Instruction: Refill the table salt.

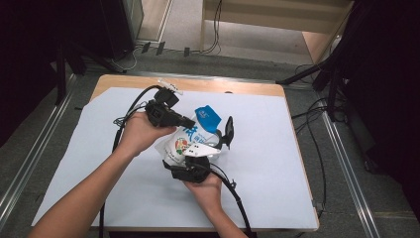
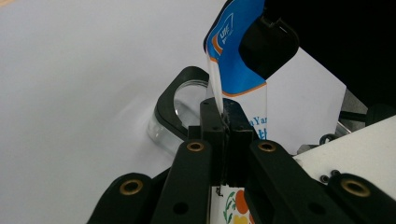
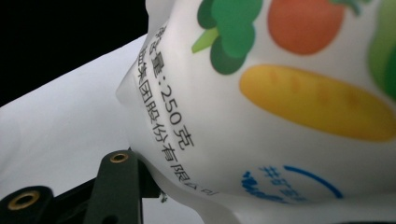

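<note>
White sheet covers desk [image 1: 277, 163]. Pouch [image 1: 190, 139], white with blue top, held above desk centre. Left gripper [image 1: 190, 121] at pouch's upper edge, jaws pressed together, pinching its seam. Right gripper [image 1: 218, 144] below pouch, one jaw against printed side; grip on pouch can't be told.

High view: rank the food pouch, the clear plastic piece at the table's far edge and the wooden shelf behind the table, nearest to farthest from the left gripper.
1. Food pouch: pinched in the left gripper.
2. Clear plastic piece: just beyond, at the table's far edge.
3. Wooden shelf: far back, upper right.
</note>
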